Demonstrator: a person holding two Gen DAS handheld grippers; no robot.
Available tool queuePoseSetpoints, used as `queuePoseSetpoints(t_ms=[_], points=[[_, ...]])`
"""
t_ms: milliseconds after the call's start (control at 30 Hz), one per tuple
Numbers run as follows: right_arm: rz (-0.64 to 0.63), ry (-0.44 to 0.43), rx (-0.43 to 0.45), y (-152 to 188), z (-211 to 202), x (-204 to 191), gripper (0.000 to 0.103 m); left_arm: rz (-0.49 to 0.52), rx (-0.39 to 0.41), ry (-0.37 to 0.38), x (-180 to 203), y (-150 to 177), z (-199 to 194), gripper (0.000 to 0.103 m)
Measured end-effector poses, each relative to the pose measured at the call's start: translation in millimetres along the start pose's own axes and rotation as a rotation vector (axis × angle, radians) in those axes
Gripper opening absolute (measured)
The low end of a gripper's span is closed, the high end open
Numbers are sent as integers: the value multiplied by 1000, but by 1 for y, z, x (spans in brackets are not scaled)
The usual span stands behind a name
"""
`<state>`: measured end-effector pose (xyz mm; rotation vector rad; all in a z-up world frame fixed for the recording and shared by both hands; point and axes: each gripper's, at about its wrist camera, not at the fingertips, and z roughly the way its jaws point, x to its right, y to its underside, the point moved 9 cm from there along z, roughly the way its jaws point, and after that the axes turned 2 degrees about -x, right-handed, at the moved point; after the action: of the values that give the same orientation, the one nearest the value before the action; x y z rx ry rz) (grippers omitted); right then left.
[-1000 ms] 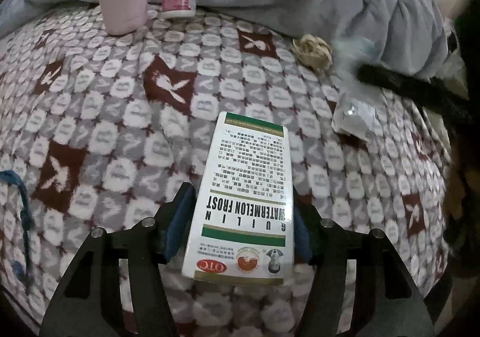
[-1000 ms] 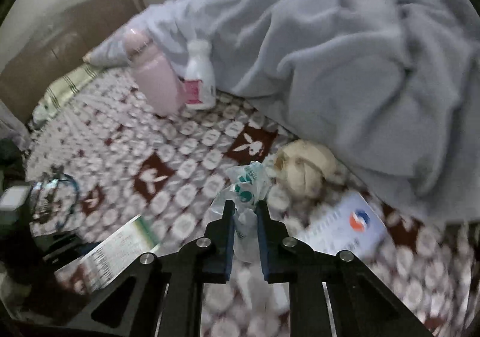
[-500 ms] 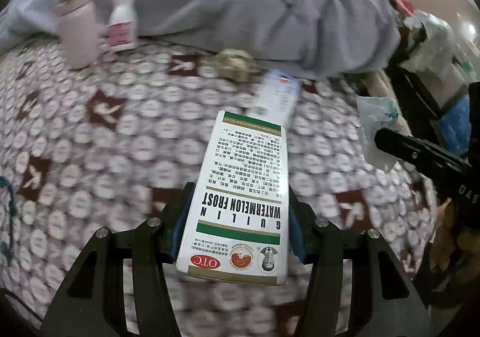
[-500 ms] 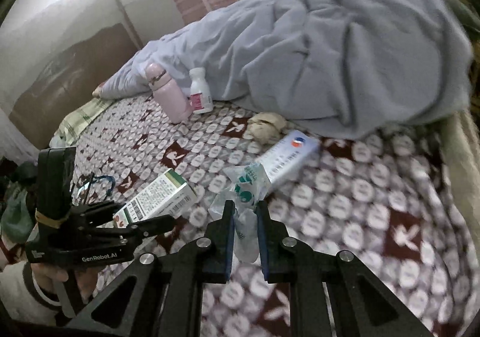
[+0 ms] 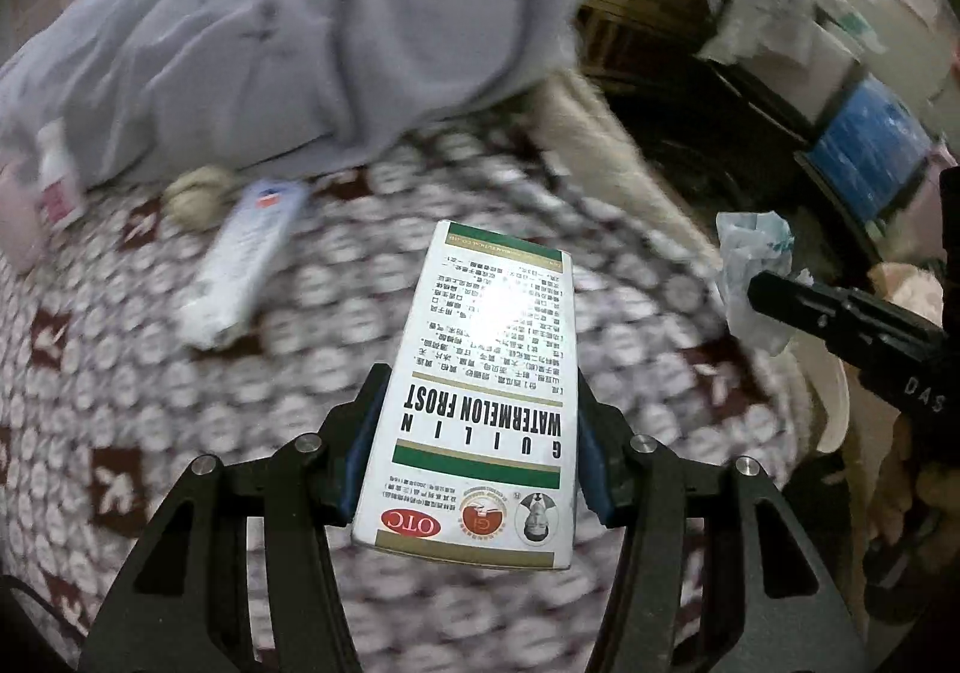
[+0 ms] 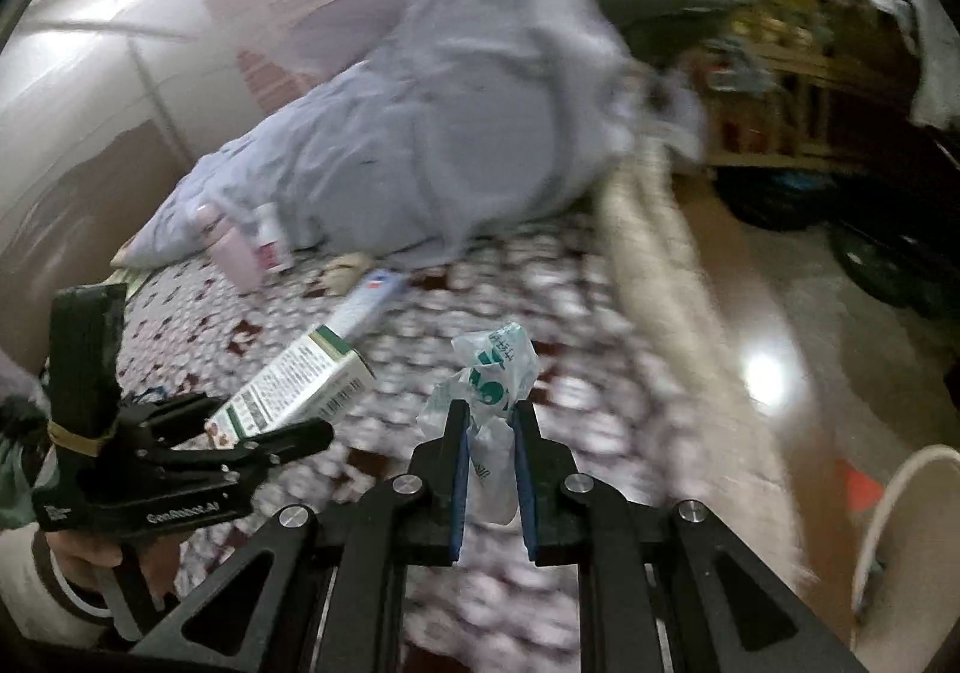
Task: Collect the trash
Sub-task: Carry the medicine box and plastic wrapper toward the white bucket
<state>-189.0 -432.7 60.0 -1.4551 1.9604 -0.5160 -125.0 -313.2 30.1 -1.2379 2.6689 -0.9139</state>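
Note:
My left gripper [image 5: 474, 403] is shut on a white and green medicine box [image 5: 489, 373] printed "Watermelon Frost", held above the patterned bedspread [image 5: 150, 373]. The same box [image 6: 294, 391] shows at the lower left of the right wrist view, in the left gripper [image 6: 270, 427] held by a hand. My right gripper [image 6: 487, 421] is shut on a crumpled clear plastic wrapper [image 6: 495, 373] with green print; that wrapper [image 5: 753, 277] also appears at the right of the left wrist view. A long white and blue box [image 5: 243, 265] and a crumpled beige wad [image 5: 195, 196] lie on the bed.
A grey-blue quilt [image 6: 468, 133] is heaped at the back of the bed. A pink bottle [image 6: 234, 250] and a small white bottle [image 6: 270, 241] stand by it. The bed's edge [image 6: 654, 277] drops to a shiny floor [image 6: 780, 313]; a pale curved rim [image 6: 900, 493] shows at lower right.
Both grippers have swung to the right with their loads, from over the middle of the bed toward its right edge. The floor and shelves have come into view. Neither grip has changed.

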Motion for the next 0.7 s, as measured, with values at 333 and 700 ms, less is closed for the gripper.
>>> queuePoseSetpoints(t_ms=[333, 700], points=[[136, 148, 31, 34, -55, 104, 13, 139, -27, 60, 97, -18, 26, 53], [345, 323, 45, 95, -113, 223, 13, 291, -78, 211, 230, -25, 55, 53]])
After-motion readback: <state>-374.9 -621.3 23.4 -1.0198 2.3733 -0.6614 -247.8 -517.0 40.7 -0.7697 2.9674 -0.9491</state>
